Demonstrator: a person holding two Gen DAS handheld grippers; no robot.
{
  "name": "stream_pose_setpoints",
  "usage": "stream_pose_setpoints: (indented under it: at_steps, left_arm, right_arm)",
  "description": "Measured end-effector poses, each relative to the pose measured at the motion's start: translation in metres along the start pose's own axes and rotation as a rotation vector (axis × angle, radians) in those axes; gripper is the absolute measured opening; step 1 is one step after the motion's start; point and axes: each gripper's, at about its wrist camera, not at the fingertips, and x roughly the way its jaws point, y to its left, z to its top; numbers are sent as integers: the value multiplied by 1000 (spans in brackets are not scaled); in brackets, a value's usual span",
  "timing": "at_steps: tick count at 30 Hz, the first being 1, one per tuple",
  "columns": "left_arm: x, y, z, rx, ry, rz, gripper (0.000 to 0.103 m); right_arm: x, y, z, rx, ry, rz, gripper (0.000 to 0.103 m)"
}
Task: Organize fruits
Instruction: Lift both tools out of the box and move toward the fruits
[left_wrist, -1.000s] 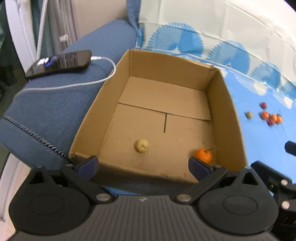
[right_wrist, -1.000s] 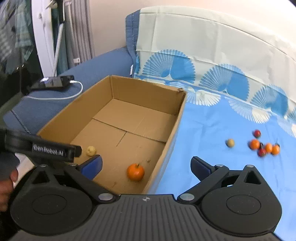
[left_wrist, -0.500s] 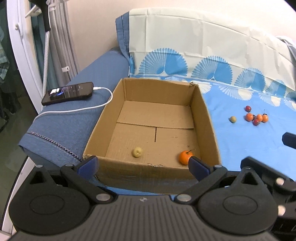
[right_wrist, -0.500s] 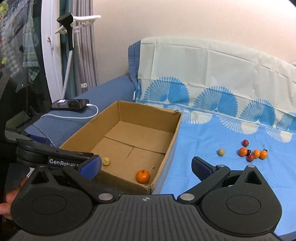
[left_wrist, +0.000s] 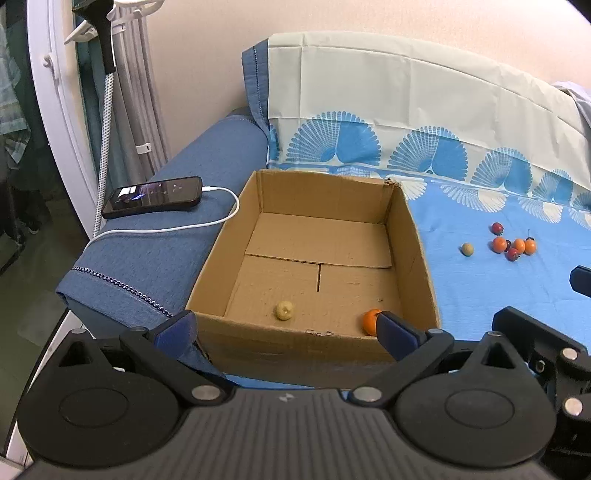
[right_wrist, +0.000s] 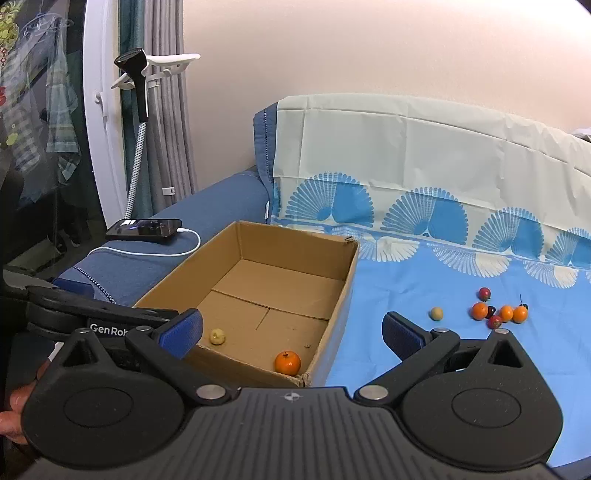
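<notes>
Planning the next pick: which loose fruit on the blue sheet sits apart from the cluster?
The pale tan fruit, alone, left of the orange and red bunch, on the box side.

**Box left, loose fruit right, phone on the armrest**

Cardboard box (left_wrist: 314, 258) sits on the sofa seat (right_wrist: 406, 295) at its left end, just beside the armrest (left_wrist: 155, 251). In the box, two fruits near its front wall: a small fruit (left_wrist: 284, 310) left of centre, a tangerine (right_wrist: 287, 362) in the front right corner. Phone (left_wrist: 153, 196) lies on the armrest, left of the box; its cable (left_wrist: 192, 227) runs along the armrest top toward the front edge. Well right of the box, on the seat cover, a cluster of small fruits (right_wrist: 498, 312), with one round fruit (right_wrist: 436, 314) apart on the cluster's left. Backrest (right_wrist: 424, 155) stands behind box and fruits.
</notes>
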Motion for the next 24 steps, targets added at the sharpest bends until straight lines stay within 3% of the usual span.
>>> stream_pose_setpoints:
  at_steps: [24]
  left_arm:
    - [16, -6, 5, 30, 43, -11, 103]
  right_arm:
    - [13, -4, -2, 41, 37, -22, 102]
